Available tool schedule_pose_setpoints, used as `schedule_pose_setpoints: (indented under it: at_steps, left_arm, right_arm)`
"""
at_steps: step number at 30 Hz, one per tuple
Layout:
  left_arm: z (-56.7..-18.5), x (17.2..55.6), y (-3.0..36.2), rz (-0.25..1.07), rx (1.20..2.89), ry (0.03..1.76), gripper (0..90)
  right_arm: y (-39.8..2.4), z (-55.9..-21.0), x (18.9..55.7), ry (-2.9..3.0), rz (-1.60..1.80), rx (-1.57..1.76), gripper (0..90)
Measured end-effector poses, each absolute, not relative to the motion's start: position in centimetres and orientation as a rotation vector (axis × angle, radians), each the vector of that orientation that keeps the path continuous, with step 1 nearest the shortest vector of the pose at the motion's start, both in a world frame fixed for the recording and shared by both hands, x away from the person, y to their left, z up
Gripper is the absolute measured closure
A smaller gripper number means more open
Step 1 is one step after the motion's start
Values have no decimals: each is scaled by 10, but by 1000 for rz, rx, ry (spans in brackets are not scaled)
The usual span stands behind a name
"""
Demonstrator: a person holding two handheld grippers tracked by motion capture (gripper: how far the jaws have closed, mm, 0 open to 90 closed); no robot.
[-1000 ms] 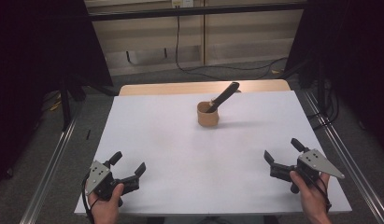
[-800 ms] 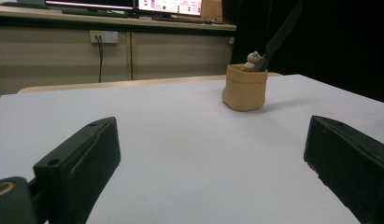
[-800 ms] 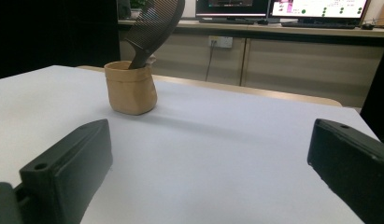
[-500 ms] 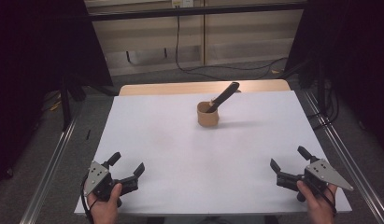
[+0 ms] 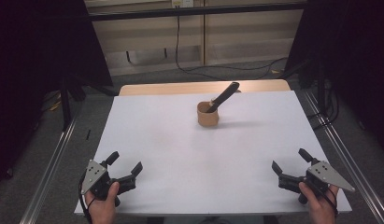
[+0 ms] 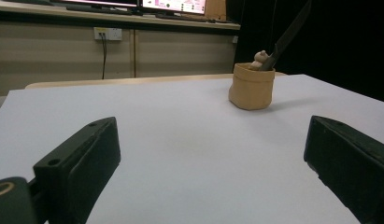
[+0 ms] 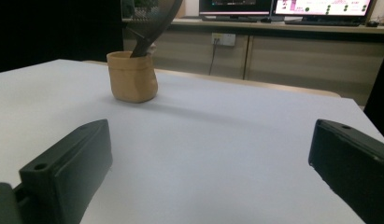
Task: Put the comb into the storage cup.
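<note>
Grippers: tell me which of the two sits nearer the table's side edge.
The right gripper: its grey plate reaches the white table's right edge, while the left gripper sits farther inside the left edge.

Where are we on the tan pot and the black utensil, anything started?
Nothing looks done: the black long-handled utensil leans in the small tan pot far across the white table. Nothing is in hand: the left gripper and right gripper sit at the near edge, jaws open and empty. Left: reaching for and handling pot or utensil.
</note>
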State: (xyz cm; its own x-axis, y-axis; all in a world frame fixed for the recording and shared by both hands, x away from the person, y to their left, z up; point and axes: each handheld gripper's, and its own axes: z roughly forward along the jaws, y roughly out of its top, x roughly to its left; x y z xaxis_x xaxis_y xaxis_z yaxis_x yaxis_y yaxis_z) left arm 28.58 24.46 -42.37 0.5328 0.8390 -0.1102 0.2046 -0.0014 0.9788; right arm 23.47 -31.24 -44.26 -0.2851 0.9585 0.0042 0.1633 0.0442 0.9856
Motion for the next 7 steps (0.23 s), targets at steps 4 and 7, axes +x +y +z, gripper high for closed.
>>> schedule_pose_setpoints:
  at_steps: [4, 7]
  left_arm:
    - [-424, 288, 246, 624, 1523, 941, 38]
    - [-424, 288, 246, 624, 1523, 941, 38]
  right_arm:
    - [-314, -443, 236, 1551, 1329, 1183, 0]
    - [-314, -443, 237, 1541, 1337, 1188, 0]
